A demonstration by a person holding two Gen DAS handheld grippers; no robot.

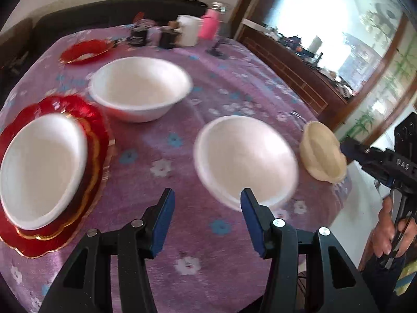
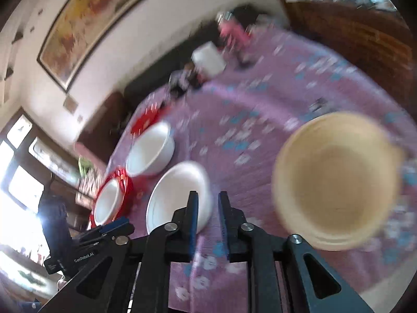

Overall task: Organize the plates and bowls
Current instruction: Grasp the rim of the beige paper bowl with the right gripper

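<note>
the left gripper (image 1: 207, 195) was held spread above the purple flowered tablecloth (image 1: 161, 140), nothing between its blue pads, just short of the near white bowl (image 1: 246, 160). the right gripper (image 2: 207, 198) was seen with a narrow gap between its jaws and nothing gripped, the tan bowl (image 2: 336, 180) lying free on the cloth to its right near the table edge. farther out, a second white bowl (image 1: 140, 87) was set mid-table, a third white bowl (image 1: 41, 169) was stacked on the red plates (image 1: 96, 130), and a small red dish (image 1: 84, 50) was left by the blurred jars.
</note>
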